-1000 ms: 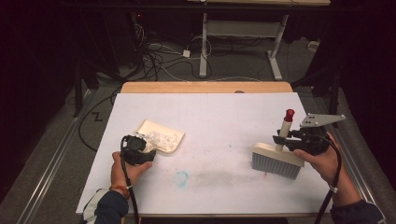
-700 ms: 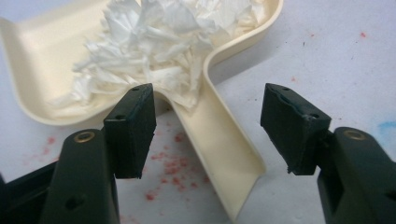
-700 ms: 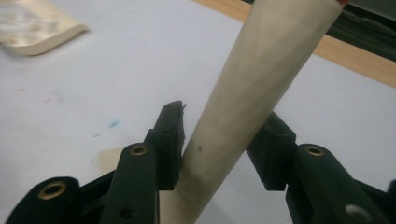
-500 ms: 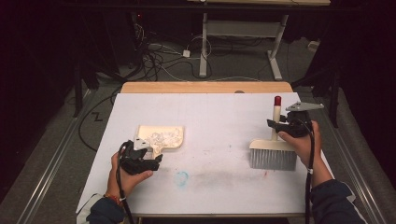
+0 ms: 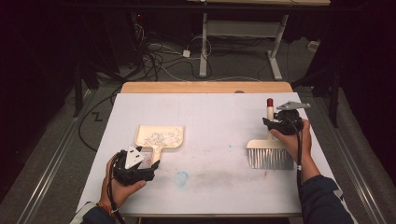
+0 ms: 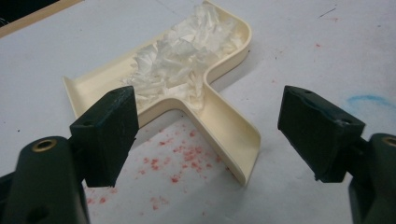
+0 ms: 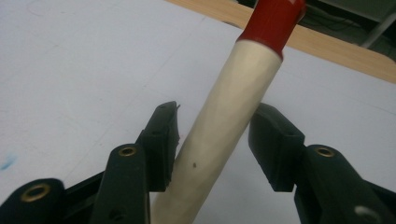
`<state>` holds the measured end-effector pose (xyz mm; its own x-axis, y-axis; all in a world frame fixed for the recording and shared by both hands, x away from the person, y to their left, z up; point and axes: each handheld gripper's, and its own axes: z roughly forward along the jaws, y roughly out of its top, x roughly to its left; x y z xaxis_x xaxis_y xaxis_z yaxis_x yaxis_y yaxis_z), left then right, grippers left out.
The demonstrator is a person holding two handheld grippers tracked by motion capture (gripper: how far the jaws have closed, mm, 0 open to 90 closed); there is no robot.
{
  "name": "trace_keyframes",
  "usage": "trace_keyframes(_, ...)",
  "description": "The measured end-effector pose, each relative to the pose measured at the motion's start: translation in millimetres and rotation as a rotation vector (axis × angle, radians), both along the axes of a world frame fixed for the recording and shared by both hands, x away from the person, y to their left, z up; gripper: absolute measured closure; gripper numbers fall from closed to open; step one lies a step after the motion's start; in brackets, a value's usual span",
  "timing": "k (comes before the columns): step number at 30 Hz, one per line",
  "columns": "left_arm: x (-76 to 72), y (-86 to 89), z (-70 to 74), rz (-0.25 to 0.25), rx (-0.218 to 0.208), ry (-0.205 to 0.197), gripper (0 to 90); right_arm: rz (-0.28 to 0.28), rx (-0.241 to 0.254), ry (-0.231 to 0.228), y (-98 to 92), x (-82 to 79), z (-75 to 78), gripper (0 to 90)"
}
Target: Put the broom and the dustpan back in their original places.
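Left gripper: your left gripper point(image 5: 140, 161) sits at the near left of the white table top point(image 5: 210, 116), and its jaws have just been opening; they stand wide apart now, gripping nothing

Dustpan: the cream plastic dustpan point(image 5: 159, 138) lies flat on the table just beyond that gripper, with crumpled white paper scraps point(image 6: 180, 56) heaped in its tray

Dustpan axis: its long axis runs from you towards the far side; the short handle point(image 6: 231, 140) points back at you, its end lying between your open left jaws without touching either pad, and the wide mouth of the tray faces away

Right gripper: your right gripper point(image 5: 280, 125) is at the right side of the table, and its jaws have just been opening; the brush handle stands between them with a gap showing on the right pad's side, so the grip is released

Brush: the hand brush with a cream wooden handle, red tip and pale bristles point(image 5: 270, 151) rests on the table at the right, well apart from the dustpan

Brush axis: its handle point(image 7: 233, 107) points away from you towards the far edge, red tip point(image 7: 275, 18) at the far end, while the bristle block lies nearest you

Table marks: red specks point(image 6: 182, 161) dot the surface beside the dustpan handle, and a blue smudge point(image 5: 181, 177) lies near the front edge
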<state>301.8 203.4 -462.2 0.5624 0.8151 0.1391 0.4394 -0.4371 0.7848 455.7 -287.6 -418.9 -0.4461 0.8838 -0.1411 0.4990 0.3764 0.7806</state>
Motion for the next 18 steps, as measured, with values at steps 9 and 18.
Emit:
trace_keyframes(9,-2.6,-3.3,-0.5,-0.02,0.026,-0.017,20.0,0.021,0.028,-0.075,7.0,-2.9,9.9,47.1)
trace_keyframes(18,-3.9,-3.2,-1.9,-0.019,0.028,-0.035,20.0,0.051,0.055,-0.117,14.9,-9.7,14.7,41.0)
